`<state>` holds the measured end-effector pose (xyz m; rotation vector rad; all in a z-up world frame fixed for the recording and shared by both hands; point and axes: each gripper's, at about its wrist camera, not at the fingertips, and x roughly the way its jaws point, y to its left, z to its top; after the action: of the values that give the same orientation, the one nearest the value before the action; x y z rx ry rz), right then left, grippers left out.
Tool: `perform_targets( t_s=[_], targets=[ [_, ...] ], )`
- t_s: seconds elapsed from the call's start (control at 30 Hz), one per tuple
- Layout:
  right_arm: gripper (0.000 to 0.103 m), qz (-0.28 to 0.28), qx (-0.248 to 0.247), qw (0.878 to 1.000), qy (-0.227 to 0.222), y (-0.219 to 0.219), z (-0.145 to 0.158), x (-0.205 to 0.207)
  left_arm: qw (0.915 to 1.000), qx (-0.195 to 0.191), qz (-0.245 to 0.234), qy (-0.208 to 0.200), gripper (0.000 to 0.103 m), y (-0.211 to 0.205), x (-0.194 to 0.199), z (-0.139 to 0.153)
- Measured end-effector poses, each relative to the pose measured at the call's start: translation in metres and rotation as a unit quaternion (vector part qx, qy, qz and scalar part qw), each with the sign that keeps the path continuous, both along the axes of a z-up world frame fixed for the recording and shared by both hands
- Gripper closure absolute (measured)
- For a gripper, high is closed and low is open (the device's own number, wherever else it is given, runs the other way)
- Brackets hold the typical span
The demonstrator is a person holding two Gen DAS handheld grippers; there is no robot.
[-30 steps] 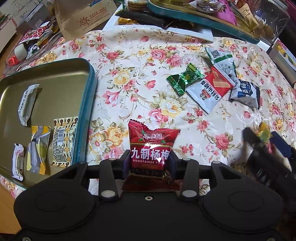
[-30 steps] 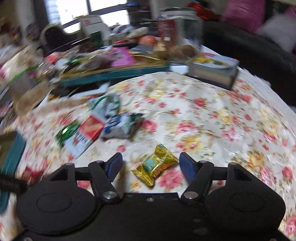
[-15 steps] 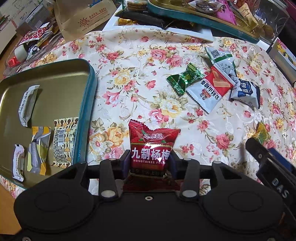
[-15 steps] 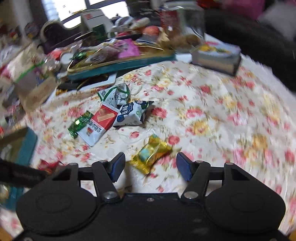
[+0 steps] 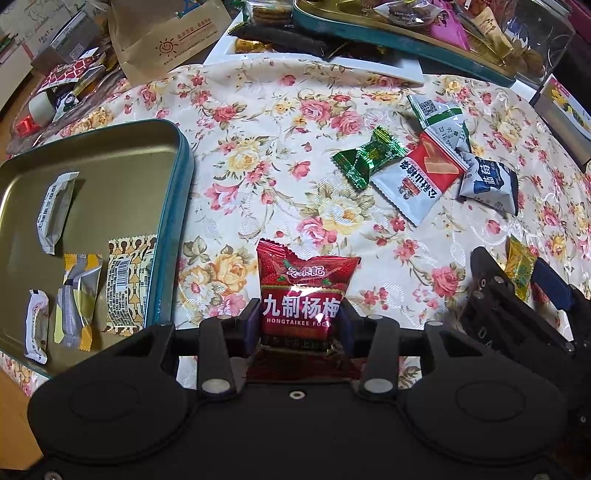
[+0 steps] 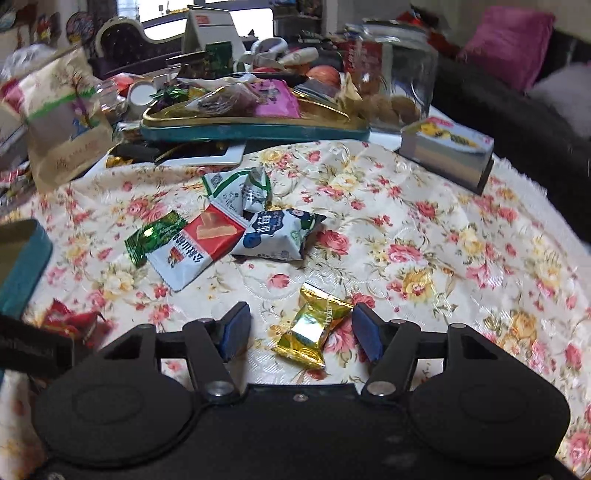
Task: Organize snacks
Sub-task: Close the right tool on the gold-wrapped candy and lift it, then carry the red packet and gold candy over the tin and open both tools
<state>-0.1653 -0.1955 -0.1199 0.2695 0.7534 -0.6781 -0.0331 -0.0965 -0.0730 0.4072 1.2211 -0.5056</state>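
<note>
Left gripper [image 5: 298, 321] clenched on red plum-candy packet [image 5: 303, 291], just right of teal-rimmed metal tray [image 5: 173, 206]. Right gripper [image 6: 301, 330] released, jaws just been closing, straddling crinkly gold foil candy [image 6: 312, 330] on floral tablecloth [image 6: 424, 236]. Centre candy, then squeeze gently.

A floral tablecloth [image 6: 436, 236] in cream with pink and yellow roses covers the table ahead. Beyond it, daylight comes through a window [image 6: 162, 14] at the far left. To the far right stands a dark sofa [image 6: 524, 122] bearing a pink cushion [image 6: 506, 44]. Bare wooden floor [image 5: 14, 421] shows at the lower left.
</note>
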Motion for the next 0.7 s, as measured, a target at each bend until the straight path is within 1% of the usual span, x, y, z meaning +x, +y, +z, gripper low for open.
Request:
perform_targets(
  t_s=[0.1, 0.17, 0.2, 0.23, 0.27, 0.3, 0.4, 0.5, 0.6, 0.7],
  targets=[
    [0.038, -0.006, 0.009, 1.0, -0.012, -0.003, 0.0, -0.004, 1.0, -0.004, 0.003, 0.001, 0.051, 0.0, 0.0, 0.0],
    [0.041, 0.001, 0.01, 1.0, -0.01, -0.006, 0.0, -0.003, 1.0, -0.005, 0.004, 0.002, 0.052, 0.0, 0.001, 0.0],
    [0.045, 0.002, 0.008, 1.0, -0.009, -0.007, 0.0, -0.003, 1.0, -0.007, 0.003, 0.004, 0.053, 0.0, 0.001, 0.0],
    [0.053, 0.001, 0.007, 1.0, -0.008, -0.008, 0.001, -0.003, 0.9999, -0.008, 0.006, 0.006, 0.054, 0.001, 0.002, 0.001],
    [0.058, -0.002, 0.007, 1.0, -0.009, -0.008, 0.001, -0.003, 0.9999, -0.011, 0.01, 0.008, 0.054, 0.002, 0.002, 0.001],
    [0.071, -0.003, 0.009, 1.0, -0.01, -0.009, 0.002, -0.004, 0.9998, -0.017, 0.011, 0.009, 0.055, 0.003, 0.003, 0.001],
    [0.071, 0.002, 0.023, 1.0, -0.008, -0.012, 0.005, -0.004, 0.9995, -0.024, 0.015, 0.015, 0.057, 0.007, 0.005, 0.002],
    [0.071, -0.011, 0.046, 0.999, -0.014, -0.015, 0.009, -0.006, 0.999, -0.035, 0.021, 0.019, 0.058, 0.014, 0.006, 0.008],
    [0.077, -0.017, 0.053, 0.998, -0.023, -0.017, 0.017, -0.008, 0.9982, -0.054, 0.022, 0.013, 0.058, 0.023, 0.008, 0.02],
    [0.077, -0.023, 0.05, 0.998, -0.035, -0.018, 0.028, -0.007, 0.9967, -0.077, 0.027, 0.001, 0.058, 0.033, 0.01, 0.038]
  ],
)
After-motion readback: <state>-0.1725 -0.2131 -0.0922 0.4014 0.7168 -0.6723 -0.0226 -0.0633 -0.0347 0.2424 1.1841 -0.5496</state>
